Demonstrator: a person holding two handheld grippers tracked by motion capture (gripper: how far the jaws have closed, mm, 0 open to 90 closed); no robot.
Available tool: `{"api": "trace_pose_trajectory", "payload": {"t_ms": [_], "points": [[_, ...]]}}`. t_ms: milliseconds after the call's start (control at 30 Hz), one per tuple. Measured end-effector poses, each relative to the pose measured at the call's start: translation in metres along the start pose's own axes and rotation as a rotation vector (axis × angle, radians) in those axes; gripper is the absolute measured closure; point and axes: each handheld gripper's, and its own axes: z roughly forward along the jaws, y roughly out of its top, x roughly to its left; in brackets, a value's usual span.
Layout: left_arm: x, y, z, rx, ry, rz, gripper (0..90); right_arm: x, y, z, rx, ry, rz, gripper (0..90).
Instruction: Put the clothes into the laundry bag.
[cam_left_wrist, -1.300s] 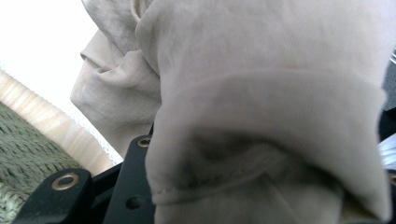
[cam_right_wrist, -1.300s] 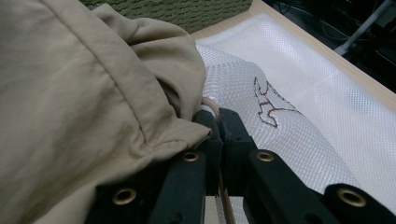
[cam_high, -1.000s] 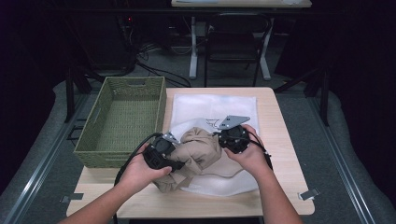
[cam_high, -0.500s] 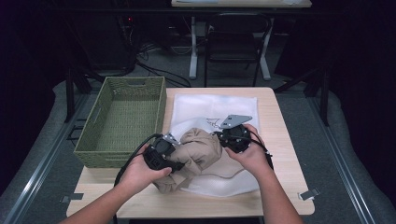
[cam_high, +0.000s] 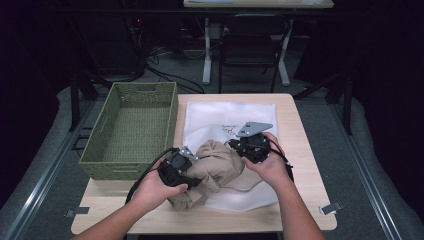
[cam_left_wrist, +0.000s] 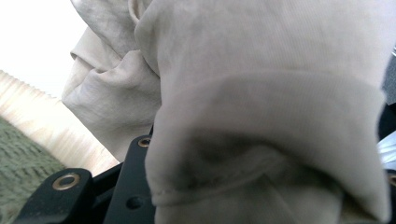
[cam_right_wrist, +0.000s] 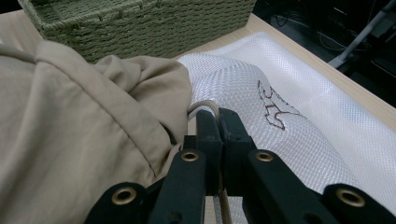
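Dark room, wooden tabletop (cam_high: 300, 145) lit from above, desk legs and cables seen beyond. Right gripper (cam_right_wrist: 218, 122): fingers (cam_right_wrist: 205, 135) pressed together, a thin edge of the beige garment (cam_right_wrist: 79, 140) pinched between them, seen in the right gripper view. Left gripper (cam_high: 176, 167): fingers covered by draped beige cloth in the left gripper view, so open or closed cannot be told; fabric is bunched over the black frame there. In the high view both grippers are set at either end of the garment (cam_high: 217, 170), left at its near-left side, right gripper (cam_high: 252, 145) at its far-right side, each held in a hand (cam_high: 157, 187).

Garment location: crumpled in a heap at the front middle of the tabletop, lying on a white mesh cloth (cam_high: 225, 117) that is spread flat and carries a small dark red stitched mark (cam_right_wrist: 273, 109). Green woven basket (cam_high: 132, 130) stands just left of the white cloth, nothing seen inside it; garment close to its near-right corner but not in it.

Progress, judged: work is in an early-to-middle stage. Garment is gripped on at least one side but not yet smoothed, folded or lifted clear; it remains a rumpled lump. Left to do, probably: spreading or folding the garment, and perhaps moving it to the basket. That last step is only a guess from the layout.
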Motion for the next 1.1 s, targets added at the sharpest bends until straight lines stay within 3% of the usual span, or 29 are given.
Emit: {"api": "trace_pose_trajectory", "payload": {"t_ms": [633, 1100], "points": [[-0.015, 0.005, 0.020, 0.016, -0.034, 0.039, 65.1, -0.001, 0.001, -0.005, -0.026, -0.010, 0.009, 88.1], [-0.031, 0.019, 0.043, 0.031, -0.074, 0.070, 65.2, 0.000, 0.004, -0.011, -0.058, -0.009, 0.010, 88.2]]}}
